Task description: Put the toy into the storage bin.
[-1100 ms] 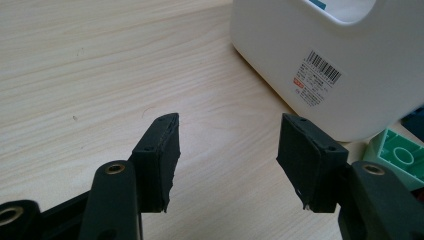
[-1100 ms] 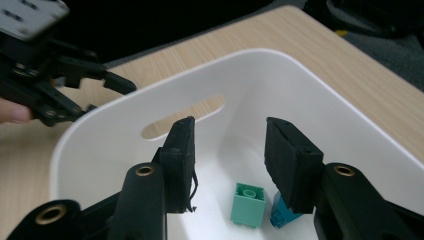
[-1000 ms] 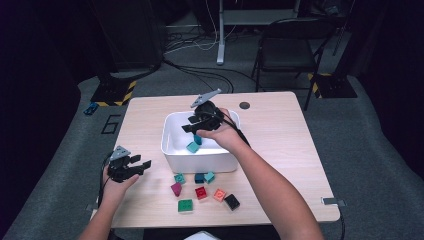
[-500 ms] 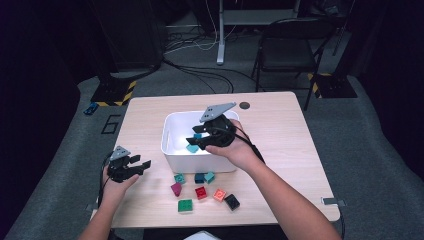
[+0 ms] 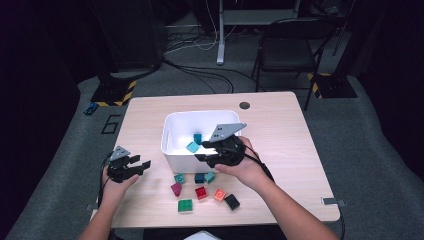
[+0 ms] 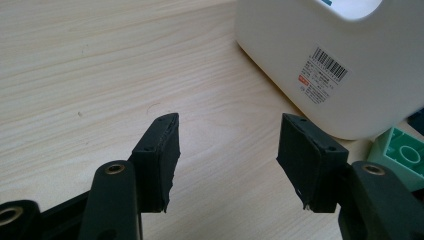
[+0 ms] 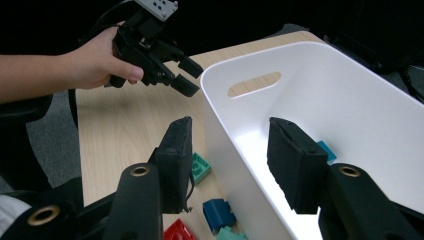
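A white bin (image 5: 172,131) stands mid-table with two teal bricks (image 5: 193,147) in it. My right gripper (image 5: 202,151) hovers over the bin's front rim, pointing left. In the right gripper view its jaws (image 7: 235,150) have just been opening; they stand apart with nothing gripped, the bin's wall (image 7: 225,125) showing beyond the gap. My left gripper (image 5: 142,166) rests low at the table's left, open and empty over bare wood (image 6: 227,142), and also appears farther off in the right gripper view (image 7: 192,77). Several loose bricks lie in front of the bin, among them a green one (image 5: 185,205) and a red one (image 5: 201,192).
A black brick (image 5: 231,201), an orange one (image 5: 219,194) and a magenta one (image 5: 176,189) lie near the front edge. A green brick (image 6: 400,155) sits just right of the left jaws, beside the bin's labelled wall (image 6: 350,60). A chair (image 5: 287,50) stands behind the table.
My right gripper has moved from over the bin's far side toward its front rim, and its jaws look wider. The left hand and the bricks on the table have stayed put.
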Demonstrator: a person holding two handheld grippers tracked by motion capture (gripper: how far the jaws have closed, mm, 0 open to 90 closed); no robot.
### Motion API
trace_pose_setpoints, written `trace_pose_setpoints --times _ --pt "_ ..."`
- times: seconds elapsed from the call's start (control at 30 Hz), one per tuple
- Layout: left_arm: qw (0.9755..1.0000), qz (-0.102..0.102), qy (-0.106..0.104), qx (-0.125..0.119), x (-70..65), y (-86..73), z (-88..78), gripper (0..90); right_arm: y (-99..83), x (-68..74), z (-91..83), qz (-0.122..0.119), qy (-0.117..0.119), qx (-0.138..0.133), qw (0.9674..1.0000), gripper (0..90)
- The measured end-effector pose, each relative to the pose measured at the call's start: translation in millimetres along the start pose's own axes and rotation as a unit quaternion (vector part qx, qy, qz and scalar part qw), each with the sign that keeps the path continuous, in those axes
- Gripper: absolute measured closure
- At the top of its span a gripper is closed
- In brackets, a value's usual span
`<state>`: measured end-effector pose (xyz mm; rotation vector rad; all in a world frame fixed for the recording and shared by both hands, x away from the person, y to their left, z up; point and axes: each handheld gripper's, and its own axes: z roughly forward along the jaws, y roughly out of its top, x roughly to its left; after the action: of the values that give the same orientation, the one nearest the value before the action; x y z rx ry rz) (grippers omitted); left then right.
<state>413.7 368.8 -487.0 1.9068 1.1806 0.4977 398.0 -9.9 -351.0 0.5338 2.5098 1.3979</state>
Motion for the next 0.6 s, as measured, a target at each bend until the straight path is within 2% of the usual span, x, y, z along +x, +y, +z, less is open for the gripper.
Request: trace_pose_setpoints --times 0.03,0.07,0.2,0.23,0.3,0.33,0.4,0.6 --pt "1.0000 0.000 0.000 0.000 0.0 0.0 0.0 41.7 0.0 0.0 0.0 0.000 0.000 0.000 1.0000 52.6" --pt "1.0000 0.000 0.000 0.000 0.0 0.0 0.0 41.7 -9.0 1.6 -2.5 0.005 -0.006 -0.003 1.0000 52.5" --pt "1.0000 0.002 0.000 0.002 -0.4 0.1 0.0 41.7 -24.6 3.3 -5.2 0.002 -0.019 0.002 0.9998 52.5" --pt "1.0000 0.001 0.000 0.002 -0.5 0.0 0.2 41.7 -34.2 4.2 -6.4 0.011 -0.021 0.000 0.9997 52.5" --pt "1.0000 0.001 0.001 0.003 -0.5 -0.1 0.4 41.7 -37.8 4.3 -6.7 0.014 -0.021 -0.001 0.9997 52.5" --pt "1.0000 0.000 0.003 -0.002 -1.2 -0.7 1.5 41.7 -48.0 4.8 -5.7 0.022 -0.017 -0.002 0.9996 52.4" --pt "1.0000 -0.001 0.003 -0.002 -1.4 -0.7 1.6 41.7 -55.1 5.5 -4.1 0.028 -0.019 -0.001 0.9994 52.5" --pt "1.0000 -0.001 0.002 0.003 -0.4 -0.7 1.1 41.7 -76.4 11.2 3.1 0.023 -0.028 0.012 0.9993 52.4"
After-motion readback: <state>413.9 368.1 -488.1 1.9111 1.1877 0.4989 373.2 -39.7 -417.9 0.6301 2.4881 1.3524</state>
